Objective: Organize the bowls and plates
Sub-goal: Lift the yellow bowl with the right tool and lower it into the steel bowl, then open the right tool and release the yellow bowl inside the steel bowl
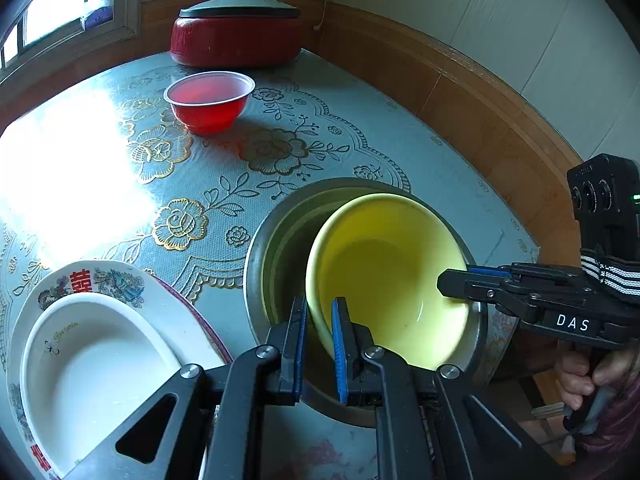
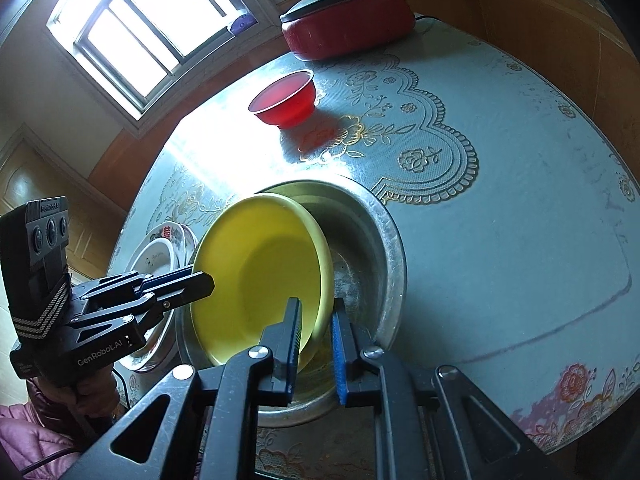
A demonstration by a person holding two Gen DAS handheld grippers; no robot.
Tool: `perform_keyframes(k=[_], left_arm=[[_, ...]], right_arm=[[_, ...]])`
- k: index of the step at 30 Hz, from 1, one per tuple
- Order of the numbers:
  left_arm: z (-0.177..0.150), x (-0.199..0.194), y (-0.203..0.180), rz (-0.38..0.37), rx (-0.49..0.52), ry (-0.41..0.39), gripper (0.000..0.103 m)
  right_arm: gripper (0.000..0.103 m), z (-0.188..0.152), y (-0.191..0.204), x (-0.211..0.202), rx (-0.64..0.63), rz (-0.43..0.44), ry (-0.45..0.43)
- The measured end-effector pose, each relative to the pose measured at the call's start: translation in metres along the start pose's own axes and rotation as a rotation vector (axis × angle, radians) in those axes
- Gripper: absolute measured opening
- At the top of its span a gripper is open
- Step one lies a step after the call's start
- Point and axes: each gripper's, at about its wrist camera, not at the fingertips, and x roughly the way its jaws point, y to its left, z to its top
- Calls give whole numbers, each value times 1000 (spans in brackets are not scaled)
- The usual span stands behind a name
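Note:
A yellow bowl (image 1: pixel 384 276) sits tilted inside a metal basin (image 1: pixel 272 240) on the table. My left gripper (image 1: pixel 319 344) is shut on the bowl's near rim, one finger inside and one outside. My right gripper (image 2: pixel 316 340) is shut on the bowl's (image 2: pixel 260 276) opposite rim above the basin (image 2: pixel 372 248); it shows from the side in the left wrist view (image 1: pixel 456 284). A white dish (image 1: pixel 92 360) lies on a patterned plate (image 1: pixel 116 280) to the left. A red bowl (image 1: pixel 208 100) stands farther back.
A red lidded pot (image 1: pixel 236 28) stands at the table's far edge by the wall. The table carries a blue floral cloth (image 1: pixel 260 152). A window (image 2: pixel 148 20) is at the far left, with bright glare on the table.

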Motion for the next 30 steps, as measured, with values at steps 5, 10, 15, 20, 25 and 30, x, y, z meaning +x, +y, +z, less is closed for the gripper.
perform_keyframes(k=[5, 10, 15, 20, 25, 30], left_arm=[[-1, 2, 2, 13, -1, -1, 12], [-1, 3, -1, 27, 14, -13, 12], [-1, 5, -1, 32, 13, -10, 12], [-2, 8, -2, 23, 17, -7, 12], [-1, 11, -2, 16, 19, -9, 12], [-1, 12, -4, 15, 33, -11, 12]], right_arm=[[16, 0, 1, 3, -17, -15, 2], [16, 0, 5, 7, -54, -32, 5], [16, 0, 9, 12, -88, -59, 10], [10, 1, 13, 14, -126, -126, -6], [8, 1, 19, 14, -180, -186, -28], [8, 3, 19, 15, -193, -228, -40]])
